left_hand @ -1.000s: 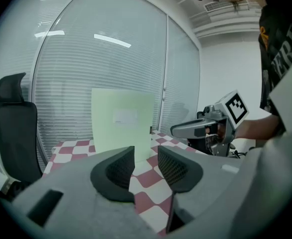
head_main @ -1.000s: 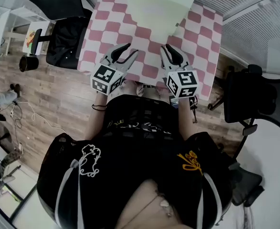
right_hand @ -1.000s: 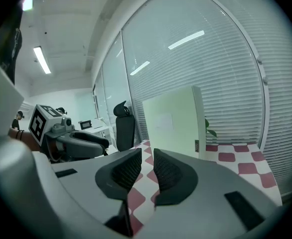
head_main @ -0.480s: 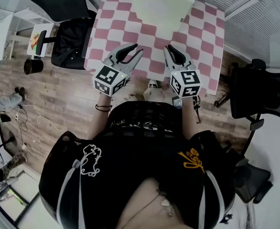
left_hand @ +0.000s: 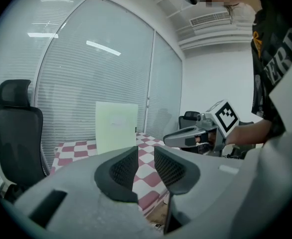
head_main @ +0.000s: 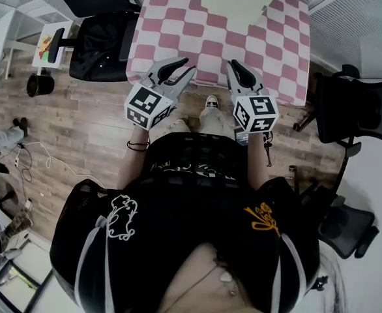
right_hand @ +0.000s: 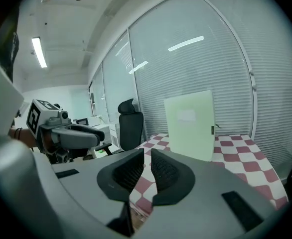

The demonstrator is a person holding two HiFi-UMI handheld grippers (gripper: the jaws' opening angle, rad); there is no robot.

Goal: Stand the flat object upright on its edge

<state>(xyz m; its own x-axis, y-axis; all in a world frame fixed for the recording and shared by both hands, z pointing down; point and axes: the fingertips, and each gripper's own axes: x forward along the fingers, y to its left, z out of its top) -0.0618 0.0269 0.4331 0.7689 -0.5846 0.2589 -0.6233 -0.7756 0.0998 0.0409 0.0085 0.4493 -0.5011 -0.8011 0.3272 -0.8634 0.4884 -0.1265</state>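
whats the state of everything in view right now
flat object: standing upright on its edge on the checked table, clear of both grippers
left gripper: empty, jaws a little apart, just been closing
right gripper: empty, jaws almost together, just been closing
office chair: unoccupied

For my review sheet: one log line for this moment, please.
board: upright on checkered table | left hand-held gripper: empty, jaws just closing | right hand-held gripper: empty, jaws just closing

The flat rectangular board is pale green. The cloth-covered tabletop is pink-and-white checked. The plank floor is brown wood-grain. The padded office chair is black.
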